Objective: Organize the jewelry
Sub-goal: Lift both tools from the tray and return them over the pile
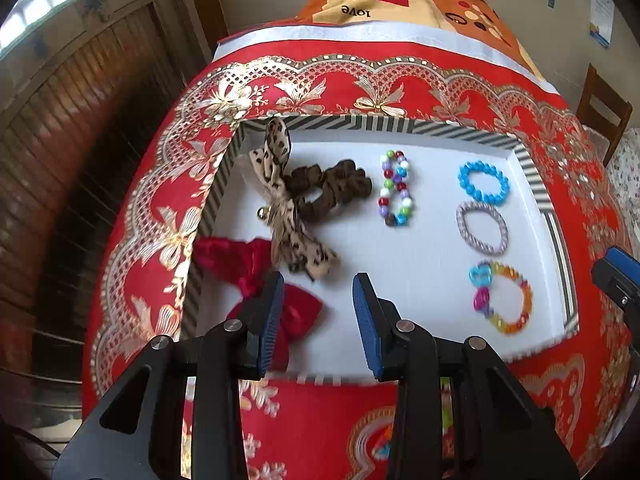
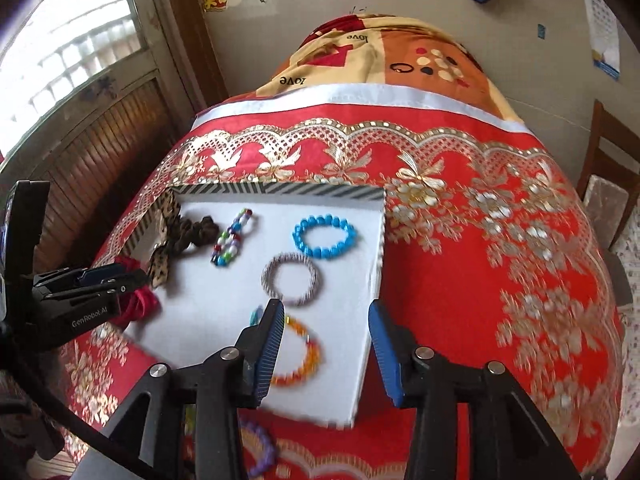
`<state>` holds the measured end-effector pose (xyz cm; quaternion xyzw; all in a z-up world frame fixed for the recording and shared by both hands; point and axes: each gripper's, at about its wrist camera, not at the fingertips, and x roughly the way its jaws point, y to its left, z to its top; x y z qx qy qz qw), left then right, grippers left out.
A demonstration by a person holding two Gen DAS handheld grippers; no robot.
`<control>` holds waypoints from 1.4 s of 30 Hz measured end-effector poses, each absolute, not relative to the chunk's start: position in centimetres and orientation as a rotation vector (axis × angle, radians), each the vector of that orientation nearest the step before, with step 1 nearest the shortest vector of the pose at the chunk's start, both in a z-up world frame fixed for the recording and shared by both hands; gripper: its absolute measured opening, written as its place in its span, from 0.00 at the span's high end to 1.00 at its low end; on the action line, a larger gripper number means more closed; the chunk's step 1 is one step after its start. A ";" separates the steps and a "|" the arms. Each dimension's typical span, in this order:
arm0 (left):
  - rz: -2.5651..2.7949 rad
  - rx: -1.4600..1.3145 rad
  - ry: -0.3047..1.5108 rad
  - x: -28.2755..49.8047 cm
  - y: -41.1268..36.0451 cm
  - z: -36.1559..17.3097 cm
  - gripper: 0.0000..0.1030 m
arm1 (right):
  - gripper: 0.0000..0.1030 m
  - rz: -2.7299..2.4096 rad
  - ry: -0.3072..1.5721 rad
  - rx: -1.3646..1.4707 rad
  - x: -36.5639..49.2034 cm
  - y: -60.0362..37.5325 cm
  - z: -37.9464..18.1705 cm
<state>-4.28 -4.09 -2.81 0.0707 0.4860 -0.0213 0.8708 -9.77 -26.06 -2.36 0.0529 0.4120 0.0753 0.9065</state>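
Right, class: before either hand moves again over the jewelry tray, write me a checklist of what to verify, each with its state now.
1. Left tongs empty: ok, nothing between the pads.
2. Right tongs empty: ok, jaws apart above the tray.
3. Blue bead bracelet, silver bangle and orange bracelet lie apart in a column: ok.
4. Red bow fully inside the tray: not ok, it drapes over the left rim.
5. Purple bracelet in the tray: not ok, it lies on the tablecloth.

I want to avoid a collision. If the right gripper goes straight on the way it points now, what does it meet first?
Most likely the tray's white floor, near its right wall. The right gripper is open and empty; the orange bracelet lies beside its left finger, probably just off the line. Depth is unclear.
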 end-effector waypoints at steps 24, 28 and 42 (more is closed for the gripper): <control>-0.020 0.108 1.034 -15.2 -2.3 -3.6 0.66 | 0.59 0.194 0.891 0.099 -19.7 -25.1 -4.0; -0.021 0.110 1.035 -16.0 -2.4 -3.7 0.66 | 0.59 0.198 0.897 0.097 -20.5 -25.0 -4.2; -0.059 0.064 1.108 -16.7 -2.1 -5.0 0.66 | 0.57 0.216 0.922 0.116 -20.8 -25.1 -4.9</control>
